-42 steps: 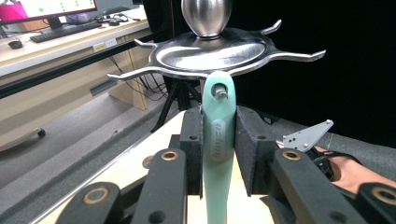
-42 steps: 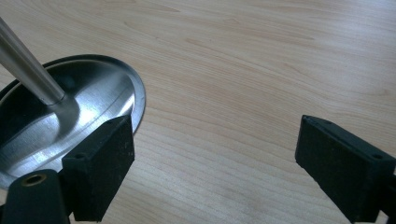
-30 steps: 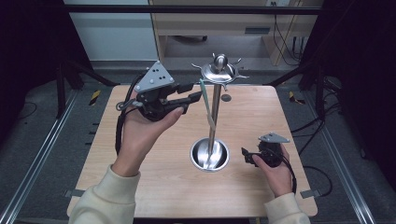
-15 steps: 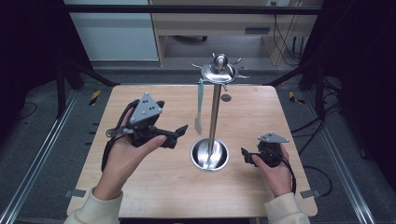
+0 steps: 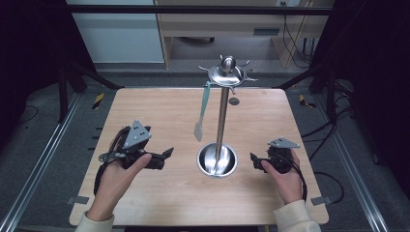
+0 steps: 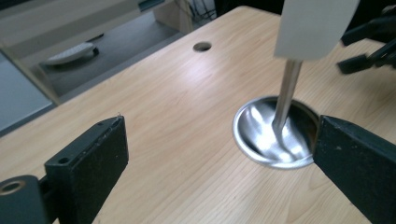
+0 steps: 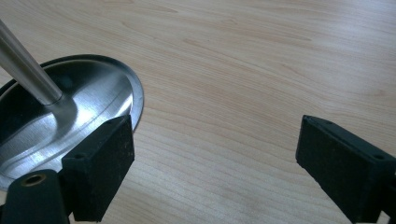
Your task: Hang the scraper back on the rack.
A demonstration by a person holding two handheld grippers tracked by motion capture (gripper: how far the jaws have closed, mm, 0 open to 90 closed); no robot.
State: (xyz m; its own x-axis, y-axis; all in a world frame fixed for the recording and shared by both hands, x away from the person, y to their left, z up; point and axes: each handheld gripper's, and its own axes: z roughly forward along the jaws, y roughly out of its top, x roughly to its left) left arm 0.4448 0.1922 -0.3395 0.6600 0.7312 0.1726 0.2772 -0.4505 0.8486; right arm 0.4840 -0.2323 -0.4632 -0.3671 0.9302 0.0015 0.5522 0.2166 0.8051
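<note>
Two grippers are sitting low at the table (image 5: 145, 104), one on each side of the steel rack (image 5: 222, 116), which serves as the landmark here. Left of the rack's round base, the left gripper (image 5: 167, 153) is resting near the tabletop with its jaws spread wide and nothing between them; they have just been opening. The pale green spatula (image 5: 202, 112) is hanging from a hook at the rack's top ring, just left of the pole, blade down and clear of the table. So the hang-up step looks done and the left hand is backing away. Right of the base, the right gripper (image 5: 255, 161) is idling with its jaws apart and empty, pointing at the base. Next move probably calls for nothing more than parking both hands, or fetching another utensil if one turns up. Compared with a second ago, the left gripper has come down from up beside the spatula's handle to table level and let go; the right gripper is sitting where it was.
</note>
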